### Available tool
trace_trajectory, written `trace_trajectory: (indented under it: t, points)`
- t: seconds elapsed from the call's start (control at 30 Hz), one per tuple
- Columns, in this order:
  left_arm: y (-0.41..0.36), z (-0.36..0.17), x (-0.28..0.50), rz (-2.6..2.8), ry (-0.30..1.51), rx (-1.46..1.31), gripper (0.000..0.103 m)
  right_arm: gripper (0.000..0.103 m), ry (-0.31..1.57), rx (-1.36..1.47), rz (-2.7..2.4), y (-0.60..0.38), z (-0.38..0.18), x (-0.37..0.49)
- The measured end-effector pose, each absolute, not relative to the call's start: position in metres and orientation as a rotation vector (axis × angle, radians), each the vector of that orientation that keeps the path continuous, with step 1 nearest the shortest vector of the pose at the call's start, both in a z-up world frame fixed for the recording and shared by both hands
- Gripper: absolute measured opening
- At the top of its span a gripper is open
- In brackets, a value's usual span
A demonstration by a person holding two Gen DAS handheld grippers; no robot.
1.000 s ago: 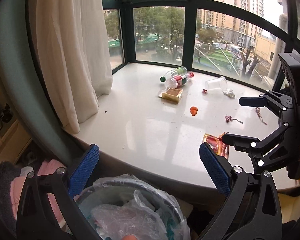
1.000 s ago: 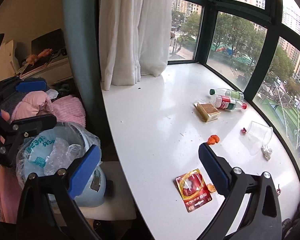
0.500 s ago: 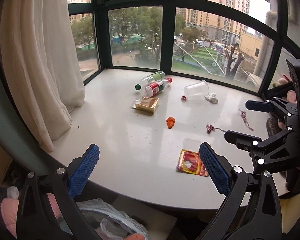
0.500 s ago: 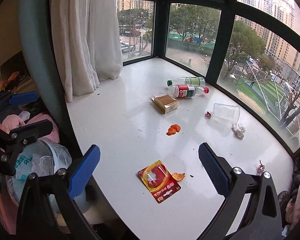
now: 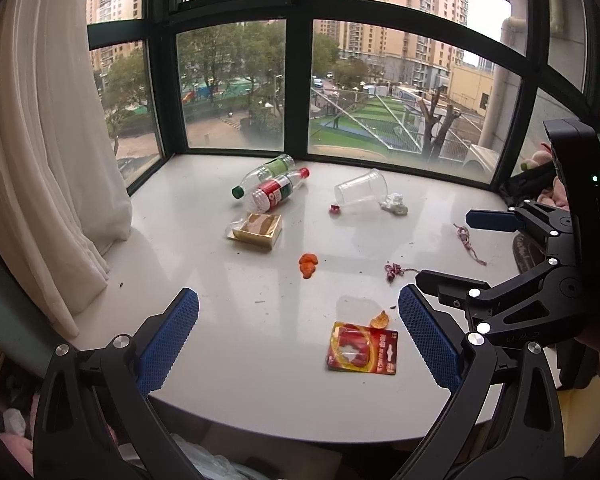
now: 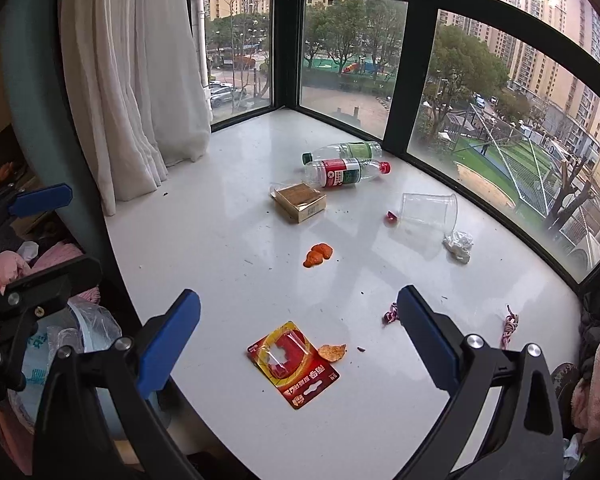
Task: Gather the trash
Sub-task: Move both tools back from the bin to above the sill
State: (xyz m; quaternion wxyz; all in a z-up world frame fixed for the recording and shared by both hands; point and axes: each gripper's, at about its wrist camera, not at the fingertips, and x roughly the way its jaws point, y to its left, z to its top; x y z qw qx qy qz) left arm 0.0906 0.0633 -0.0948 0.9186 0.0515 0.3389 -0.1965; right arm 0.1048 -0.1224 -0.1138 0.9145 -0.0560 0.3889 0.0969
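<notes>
Trash lies on a white bay-window sill [image 5: 204,264]. A red blister card [image 5: 363,348] [image 6: 293,364] with an orange chip [image 6: 332,352] beside it lies nearest. Farther off lie orange peel [image 5: 308,265] [image 6: 318,255], a brown box [image 5: 258,230] [image 6: 300,200], two plastic bottles [image 5: 276,192] [image 6: 346,172], a clear cup [image 5: 360,191] [image 6: 430,209], a crumpled tissue [image 5: 394,204] [image 6: 458,246] and string scraps [image 5: 392,271]. My left gripper [image 5: 298,338] is open and empty above the front edge. My right gripper [image 6: 298,334] is open and empty over the card; it also shows in the left wrist view [image 5: 456,248].
A bin lined with a plastic bag [image 6: 56,344] stands below the sill's front left edge. A white curtain [image 5: 48,152] hangs at the left. Dark-framed windows [image 5: 298,80] close the back. Pink cloth [image 6: 598,384] lies at the right.
Both grippers have swung up and away from the bin toward the sill. The trash now sits centred in both views. Both stayed open and empty.
</notes>
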Motion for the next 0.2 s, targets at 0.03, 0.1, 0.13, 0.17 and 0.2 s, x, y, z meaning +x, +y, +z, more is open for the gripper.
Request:
trace_trajectory:
  t: [0.03, 0.1, 0.13, 0.17, 0.2]
  points:
    - [0.0645, -0.0962, 0.0926, -0.404, 0.708, 0.100, 0.097, 0.096, 0.806, -0.114, 0.199, -0.1228, -0.1149, 0.1058]
    - [0.0666, -0.0988, 0.0961, -0.388, 0.730, 0.095, 0.097, 0.096, 0.816, -0.110, 0.200, -0.1230, -0.1174, 0.1069]
    - [0.0684, -0.1005, 0.0980, -0.379, 0.744, 0.090, 0.097, 0.096, 0.822, -0.105, 0.201, -0.1237, -0.1191, 0.1078]
    - [0.0701, -0.1023, 0.0995, -0.371, 0.761, 0.083, 0.097, 0.096, 0.829, -0.100, 0.202, -0.1244, -0.1206, 0.1084]
    - [0.0714, -0.1042, 0.1010, -0.370, 0.780, 0.077, 0.097, 0.096, 0.835, -0.096, 0.202, -0.1247, -0.1222, 0.1086]
